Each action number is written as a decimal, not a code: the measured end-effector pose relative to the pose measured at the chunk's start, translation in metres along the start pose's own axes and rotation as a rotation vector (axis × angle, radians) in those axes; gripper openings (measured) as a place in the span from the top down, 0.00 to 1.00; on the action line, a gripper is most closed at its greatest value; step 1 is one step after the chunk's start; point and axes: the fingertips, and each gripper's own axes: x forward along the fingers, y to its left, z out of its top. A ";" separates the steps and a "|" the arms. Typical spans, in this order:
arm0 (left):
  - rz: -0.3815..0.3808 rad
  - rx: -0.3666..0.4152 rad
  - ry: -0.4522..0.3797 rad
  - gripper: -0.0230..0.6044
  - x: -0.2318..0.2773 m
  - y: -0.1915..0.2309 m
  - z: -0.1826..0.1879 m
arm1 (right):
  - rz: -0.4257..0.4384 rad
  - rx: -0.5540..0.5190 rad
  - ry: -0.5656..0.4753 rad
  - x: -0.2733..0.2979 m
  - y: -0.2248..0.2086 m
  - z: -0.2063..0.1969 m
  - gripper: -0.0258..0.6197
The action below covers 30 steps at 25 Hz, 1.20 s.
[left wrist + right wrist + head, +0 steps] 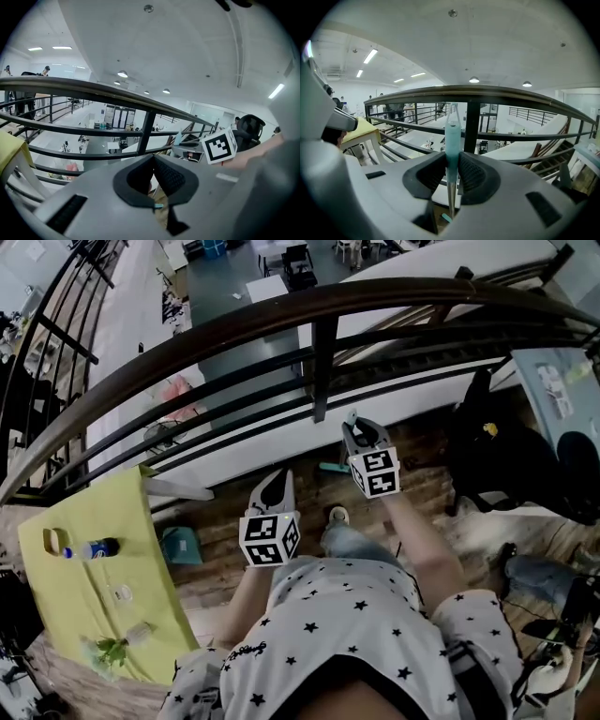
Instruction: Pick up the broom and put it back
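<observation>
1. The broom stands upright between the jaws of the right gripper. We see its teal grip sleeve rising above the pads and its thin metal shaft dropping away below them.
2. The right jaws are part-way closed and their dark ribbed pads press the teal sleeve from both sides. We read this as a firm hold near the top of the handle.
3. A sliver of teal shows far down the shaft. We cannot tell whether the broom's head is clear of the wooden floor.
4. The left gripper has its jaws together, the tips meeting with nothing between them. It sits beside the right one and plays no part in the hold.
5. Both grippers point toward the dark curved railing, which is close ahead, with the lower hall visible beyond it.
6. To the left stands a yellow table with a bottle on it. A teal dustpan lies on the floor just beside the table.
7. We judge the pick-up done and the put-back still to come.
8. The frames do not mark the storage spot. The dustpan's corner or the railing seem likely to us.
9. Next we must keep the shaft upright, set the head down and lean the handle securely. Only then should the right jaws spread, or the broom will topple.
</observation>
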 end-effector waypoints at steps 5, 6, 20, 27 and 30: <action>0.035 -0.019 0.006 0.95 0.025 -0.012 -0.001 | 0.025 0.003 0.014 0.010 -0.022 -0.011 0.84; 0.043 -0.022 0.013 0.95 0.032 -0.015 -0.002 | 0.031 0.006 0.019 0.014 -0.029 -0.014 0.84; 0.110 -0.068 0.064 0.95 0.108 -0.031 -0.014 | 0.088 0.024 0.084 0.063 -0.085 -0.064 0.84; 0.129 -0.092 0.065 0.95 0.123 -0.024 -0.014 | 0.074 0.025 0.135 0.083 -0.100 -0.090 0.84; 0.134 -0.102 0.069 0.95 0.129 -0.021 -0.018 | 0.063 0.020 0.149 0.091 -0.108 -0.101 0.84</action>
